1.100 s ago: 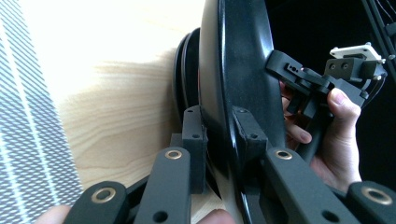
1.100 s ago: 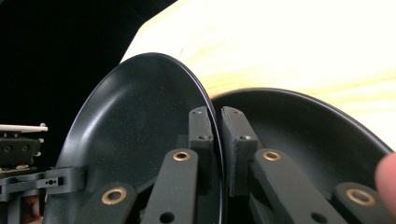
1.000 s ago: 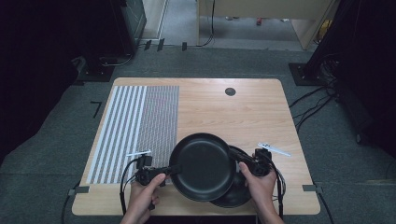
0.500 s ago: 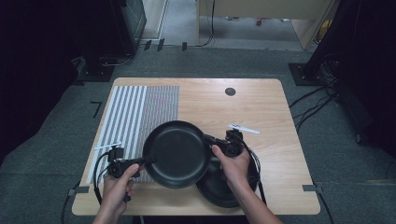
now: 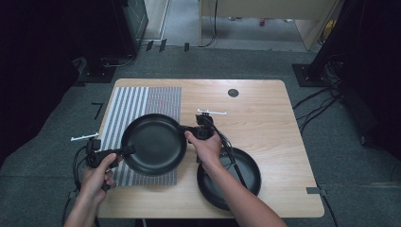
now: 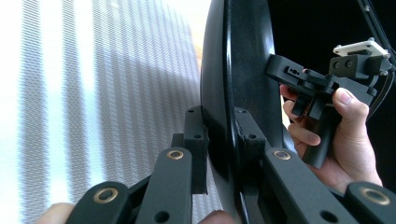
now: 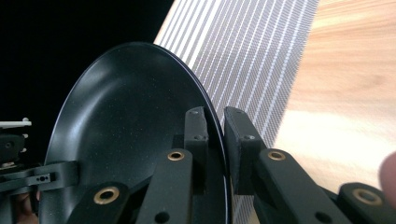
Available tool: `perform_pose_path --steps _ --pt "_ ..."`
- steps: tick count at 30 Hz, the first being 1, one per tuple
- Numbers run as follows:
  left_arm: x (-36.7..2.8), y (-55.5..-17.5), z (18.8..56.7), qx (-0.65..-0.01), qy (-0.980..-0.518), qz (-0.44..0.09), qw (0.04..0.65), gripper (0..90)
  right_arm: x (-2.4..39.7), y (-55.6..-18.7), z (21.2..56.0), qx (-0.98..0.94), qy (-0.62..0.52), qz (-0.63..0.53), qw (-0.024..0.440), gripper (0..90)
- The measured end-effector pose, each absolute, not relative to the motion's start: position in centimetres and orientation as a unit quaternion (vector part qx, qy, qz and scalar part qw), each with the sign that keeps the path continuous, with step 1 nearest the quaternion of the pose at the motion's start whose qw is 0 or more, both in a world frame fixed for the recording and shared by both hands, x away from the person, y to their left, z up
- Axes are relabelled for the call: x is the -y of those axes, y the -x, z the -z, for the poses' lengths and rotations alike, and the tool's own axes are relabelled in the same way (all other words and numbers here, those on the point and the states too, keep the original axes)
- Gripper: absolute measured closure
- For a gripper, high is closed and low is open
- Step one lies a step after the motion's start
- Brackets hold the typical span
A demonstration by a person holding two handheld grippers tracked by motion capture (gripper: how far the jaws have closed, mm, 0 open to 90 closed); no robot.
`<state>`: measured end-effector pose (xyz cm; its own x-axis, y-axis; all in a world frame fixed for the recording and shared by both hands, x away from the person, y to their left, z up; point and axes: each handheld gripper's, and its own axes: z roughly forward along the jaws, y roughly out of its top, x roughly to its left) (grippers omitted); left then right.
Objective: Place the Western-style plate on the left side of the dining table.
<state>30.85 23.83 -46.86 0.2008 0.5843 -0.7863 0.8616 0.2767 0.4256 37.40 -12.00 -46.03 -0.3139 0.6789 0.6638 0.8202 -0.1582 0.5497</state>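
Left gripper [image 5: 126,151]: I clamp its jaws on the upper pan's [image 5: 153,144] left rim.
Right gripper [image 5: 188,131]: I clamp its jaws on the same pan's right rim.
Pans: two; second pan [image 5: 246,182] lies on the table [image 5: 265,109].
Upper pan: black, round, shallow, over the striped mat [image 5: 130,101].

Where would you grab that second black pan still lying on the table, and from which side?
Best by its thin rim, as I judge it. The lower pan lies flat and upright near the table's front edge, so one jaw can slip inside the wall and one outside. Come from its open right side, since the person's forearm crosses its left. The lifted pan is held just so, rim pinched on opposite sides.
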Motion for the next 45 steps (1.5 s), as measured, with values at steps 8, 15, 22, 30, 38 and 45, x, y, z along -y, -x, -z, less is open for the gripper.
perform_pose_path --steps 8,15,22,30,38,45 --pt "-26.2 -34.7 48.4 -0.636 -0.571 0.159 0.494 79.7 9.5 -41.5 47.6 0.644 0.591 0.477 0.090 80.3" --pt "-27.2 -37.6 49.7 -0.646 -0.562 0.177 0.485 80.3 8.5 -43.9 48.8 0.636 0.607 0.468 0.093 80.3" --pt "-28.0 -39.9 50.5 -0.662 -0.559 0.176 0.467 80.5 7.5 -45.3 50.0 0.632 0.618 0.459 0.089 80.0" --pt "-27.9 -40.7 51.1 -0.677 -0.555 0.156 0.458 79.0 6.8 -46.1 51.4 0.633 0.627 0.446 0.082 81.0" --pt "-27.0 -41.0 50.8 -0.683 -0.590 0.098 0.420 71.2 6.5 -46.1 51.5 0.630 0.633 0.444 0.069 82.7" --pt "-25.6 -41.2 49.5 -0.674 -0.631 0.026 0.383 64.6 6.5 -46.0 51.4 0.629 0.637 0.440 0.067 82.4"
